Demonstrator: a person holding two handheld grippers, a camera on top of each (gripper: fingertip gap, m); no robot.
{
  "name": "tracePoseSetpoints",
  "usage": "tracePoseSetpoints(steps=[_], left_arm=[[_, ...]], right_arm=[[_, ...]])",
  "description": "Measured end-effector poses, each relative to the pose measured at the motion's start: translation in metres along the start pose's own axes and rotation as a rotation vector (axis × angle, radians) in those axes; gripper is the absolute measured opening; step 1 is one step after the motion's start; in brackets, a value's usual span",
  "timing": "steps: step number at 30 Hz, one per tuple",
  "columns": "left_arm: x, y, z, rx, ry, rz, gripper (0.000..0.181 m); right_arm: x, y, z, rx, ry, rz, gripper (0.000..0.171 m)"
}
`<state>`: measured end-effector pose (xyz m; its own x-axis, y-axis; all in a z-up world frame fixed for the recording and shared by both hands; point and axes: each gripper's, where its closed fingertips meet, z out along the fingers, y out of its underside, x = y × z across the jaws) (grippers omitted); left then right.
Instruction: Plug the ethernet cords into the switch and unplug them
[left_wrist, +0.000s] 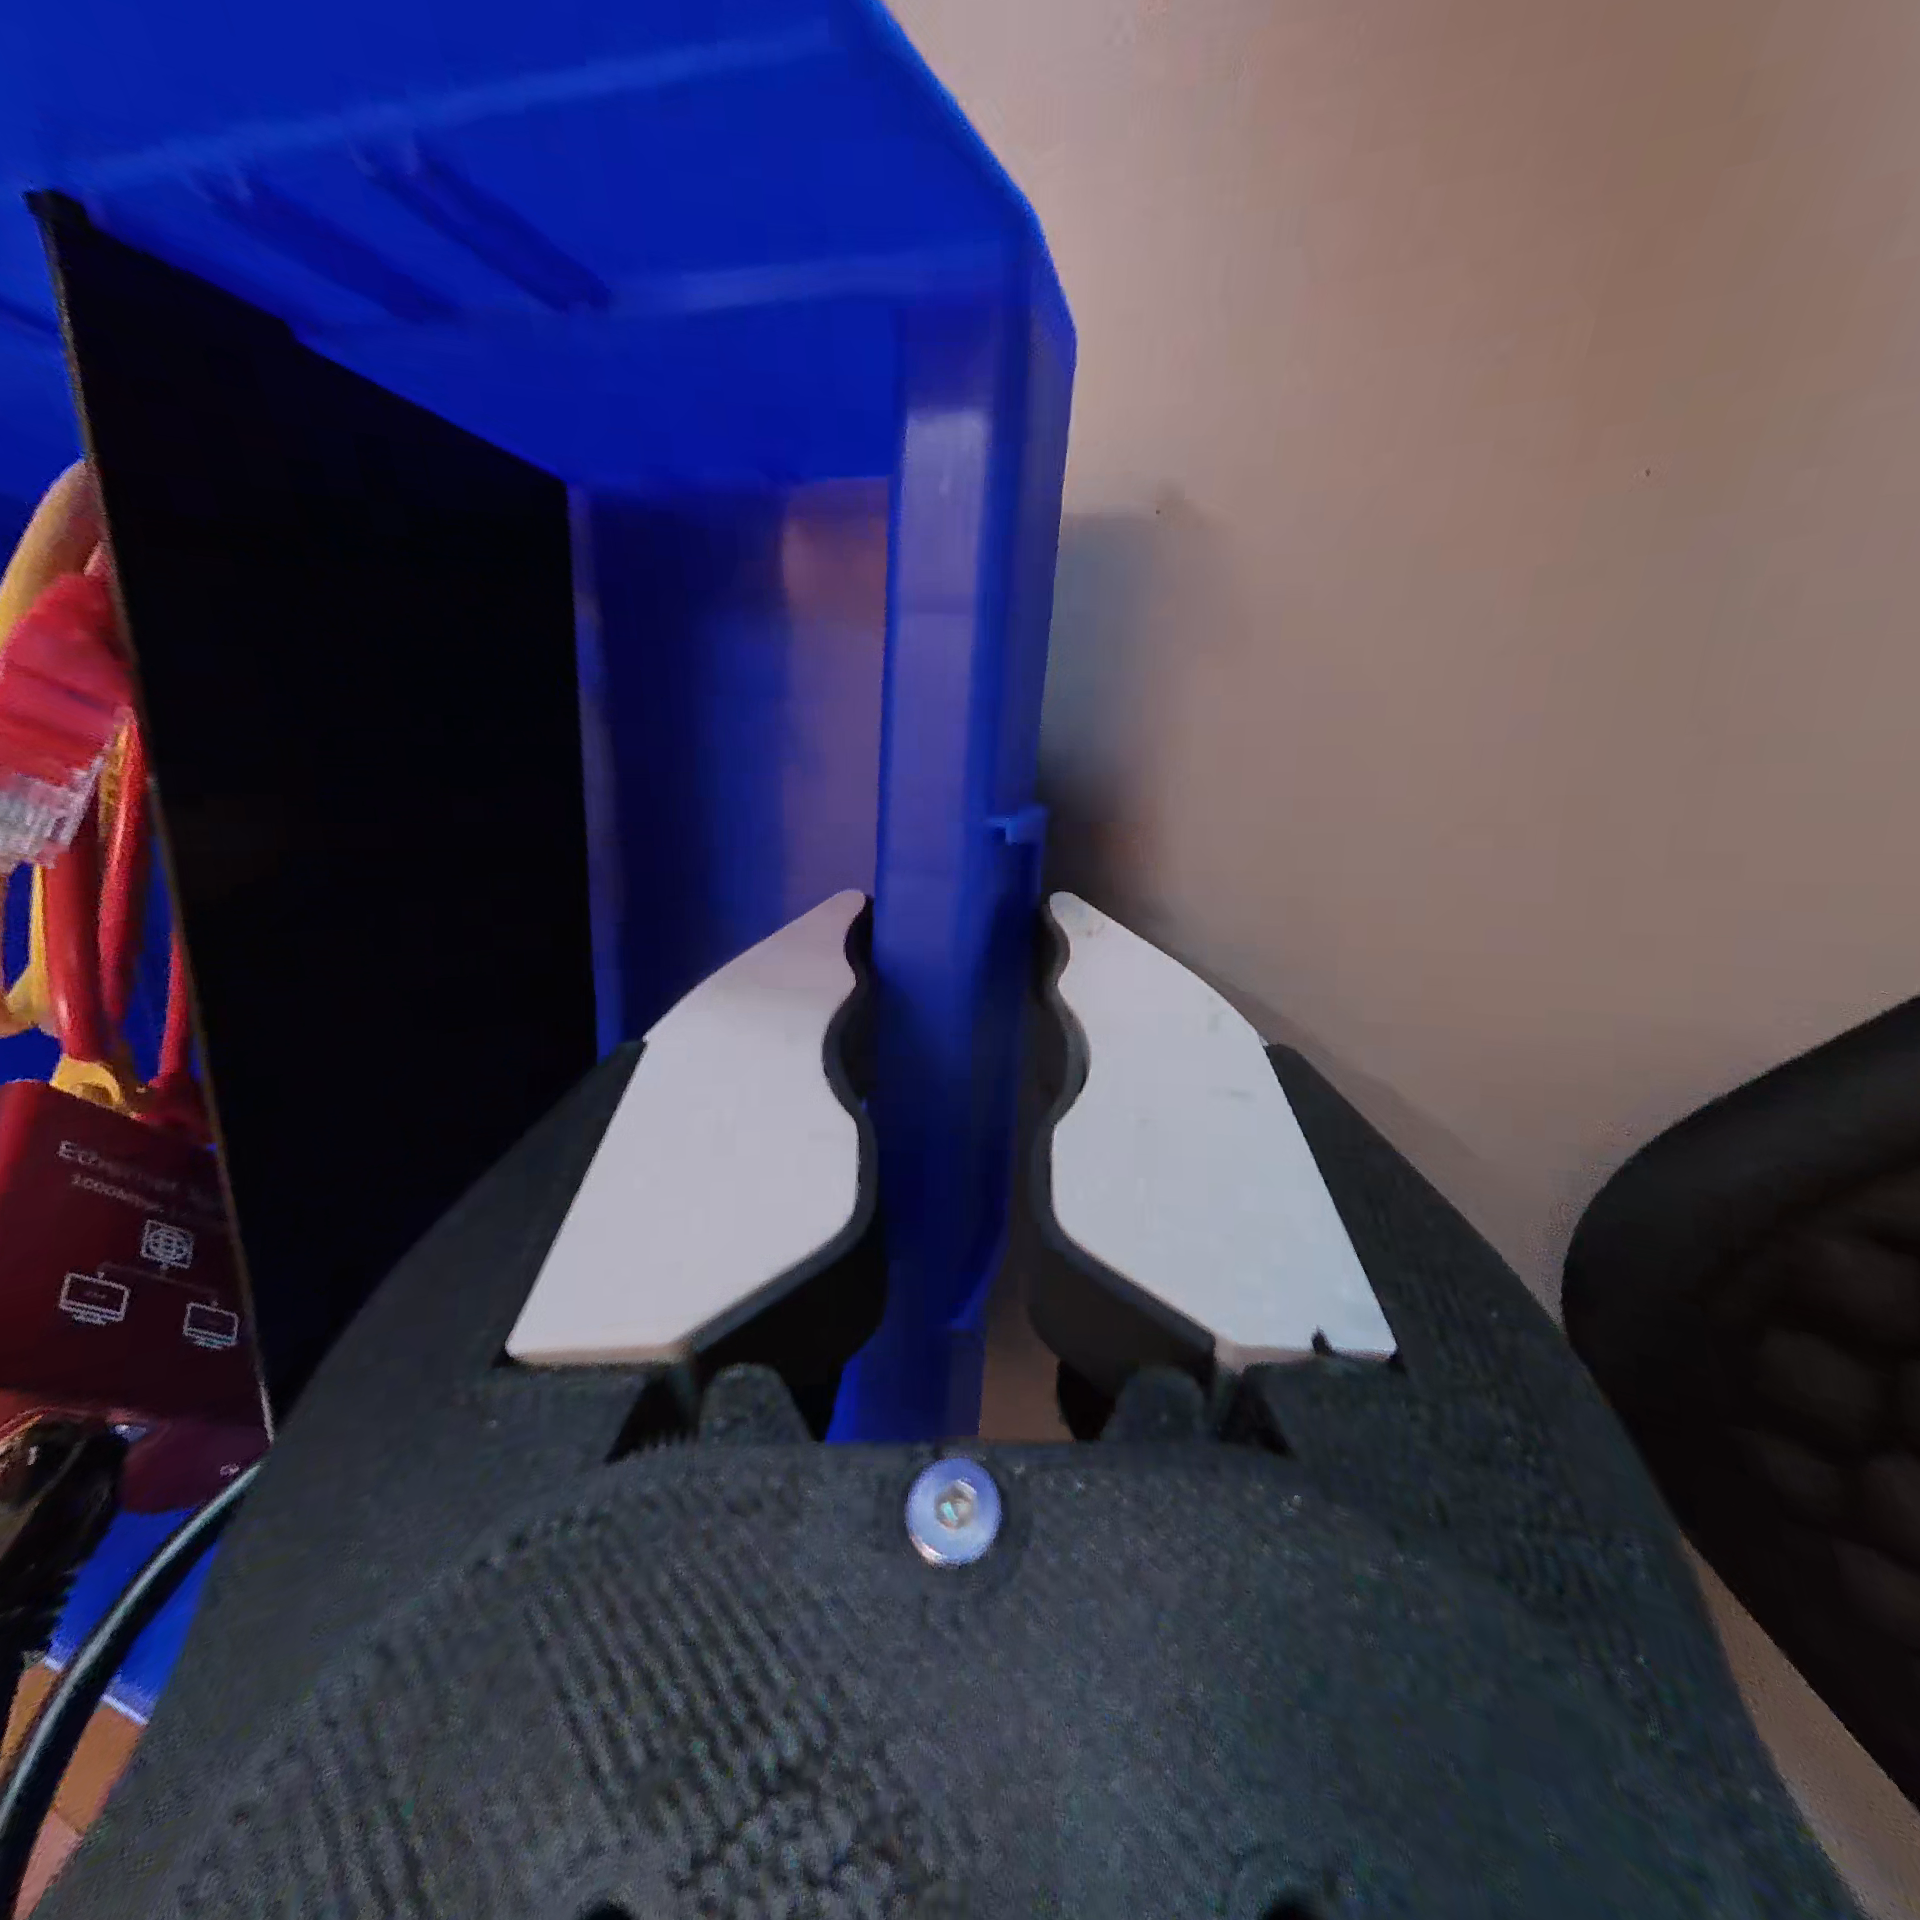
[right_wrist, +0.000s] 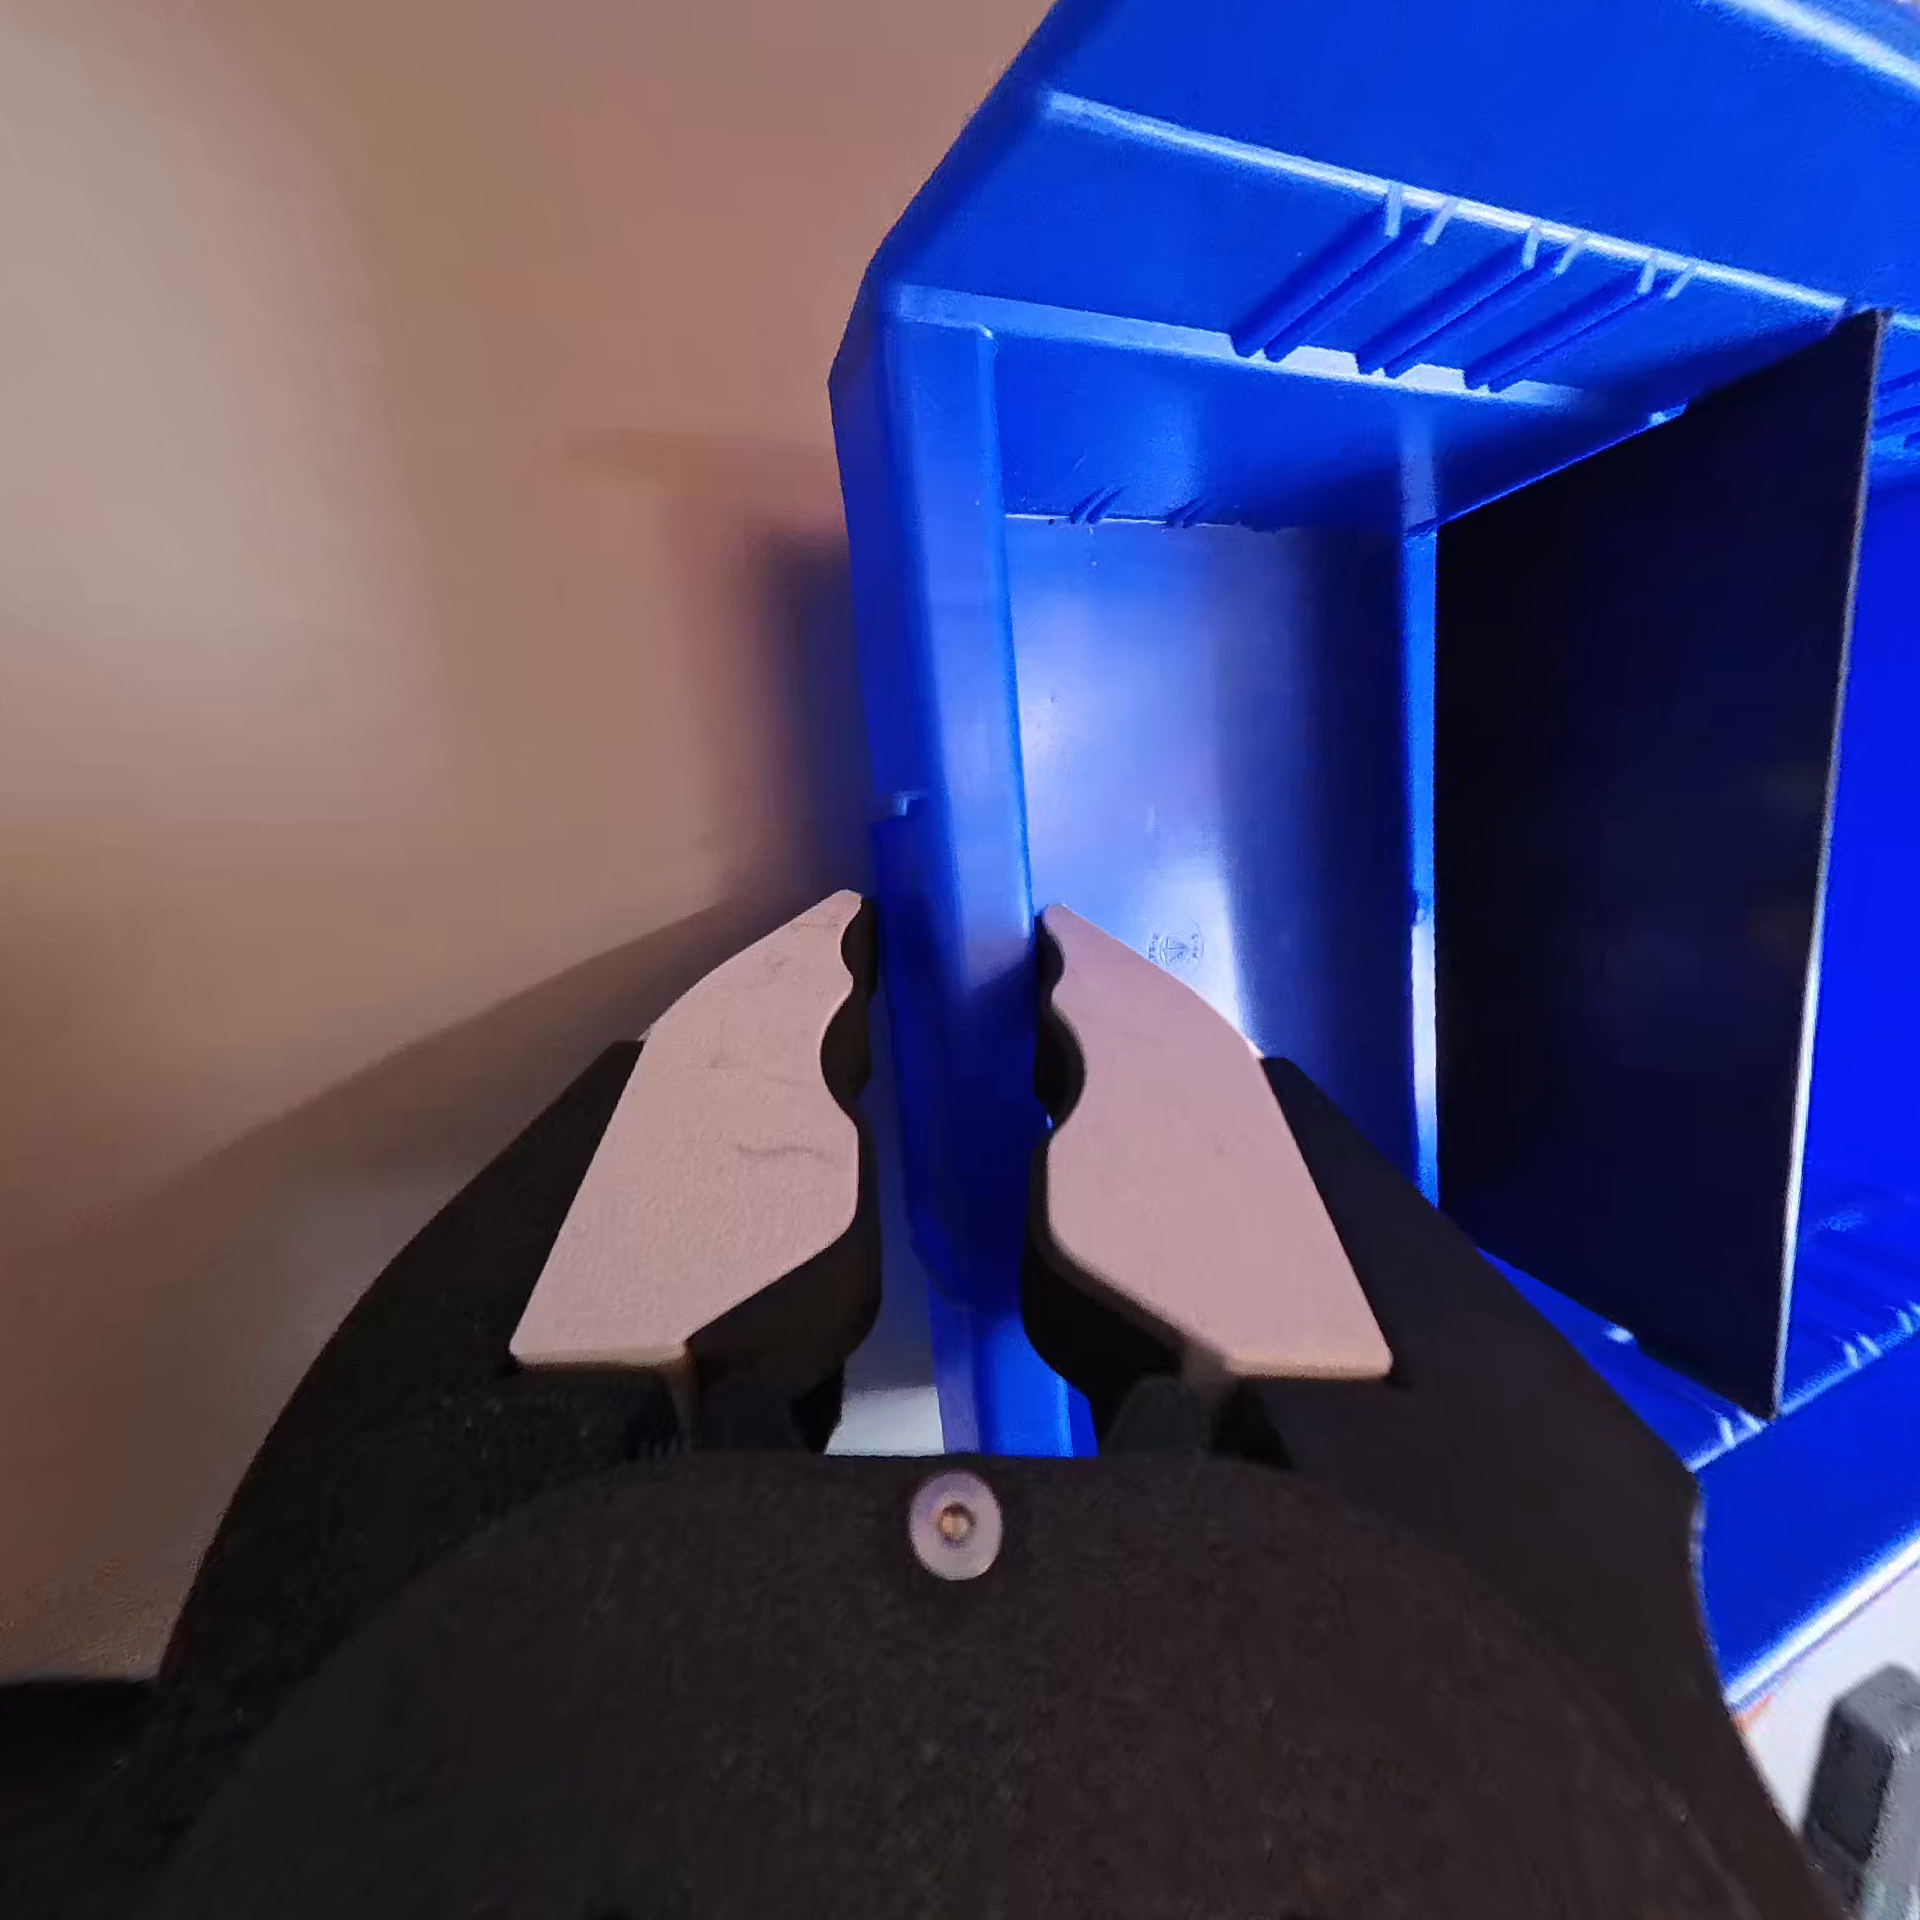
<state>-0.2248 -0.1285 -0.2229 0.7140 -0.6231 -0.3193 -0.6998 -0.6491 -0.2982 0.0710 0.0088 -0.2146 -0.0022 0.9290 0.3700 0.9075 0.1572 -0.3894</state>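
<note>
A blue plastic bin (left_wrist: 727, 260) fills both views, tipped so I look into it. My left gripper (left_wrist: 956, 914) is shut on one side wall (left_wrist: 940, 727) of the bin. My right gripper (right_wrist: 951, 914) is shut on the opposite side wall (right_wrist: 951, 675) of the same bin (right_wrist: 1455, 187). A black divider panel (left_wrist: 343, 675) stands inside the bin; it also shows in the right wrist view (right_wrist: 1642, 831). Beyond it at far left, red and yellow ethernet cords (left_wrist: 83, 727) with a clear plug hang over a red box (left_wrist: 114, 1247), apparently the switch.
A plain beige wall (left_wrist: 1455, 520) is right behind the bin; it also shows in the right wrist view (right_wrist: 364, 520). A black mesh object (left_wrist: 1787, 1351) is at the right edge of the left view. A thin black cable (left_wrist: 94, 1683) runs at lower left.
</note>
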Motion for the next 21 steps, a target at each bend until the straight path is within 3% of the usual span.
tracePoseSetpoints(steps=[7, 16, 18, 21], left_arm=[[-0.021, -0.008, 0.01, 0.001, -0.029, -0.019, 0.028], [-0.068, -0.01, 0.021, -0.001, -0.159, -0.057, 0.034], [-0.07, -0.014, 0.007, 0.042, -0.152, -0.094, 0.039], [-0.086, -0.025, -0.035, 0.16, -0.203, -0.159, 0.037]], right_arm=[[0.043, 0.049, -0.004, -0.042, 0.04, 0.032, 0.027], [0.101, 0.072, 0.005, -0.052, 0.2, 0.188, 0.04], [0.105, 0.065, -0.008, 0.031, 0.234, 0.266, 0.046], [0.098, 0.026, -0.047, 0.349, 0.184, 0.426, 0.049]])
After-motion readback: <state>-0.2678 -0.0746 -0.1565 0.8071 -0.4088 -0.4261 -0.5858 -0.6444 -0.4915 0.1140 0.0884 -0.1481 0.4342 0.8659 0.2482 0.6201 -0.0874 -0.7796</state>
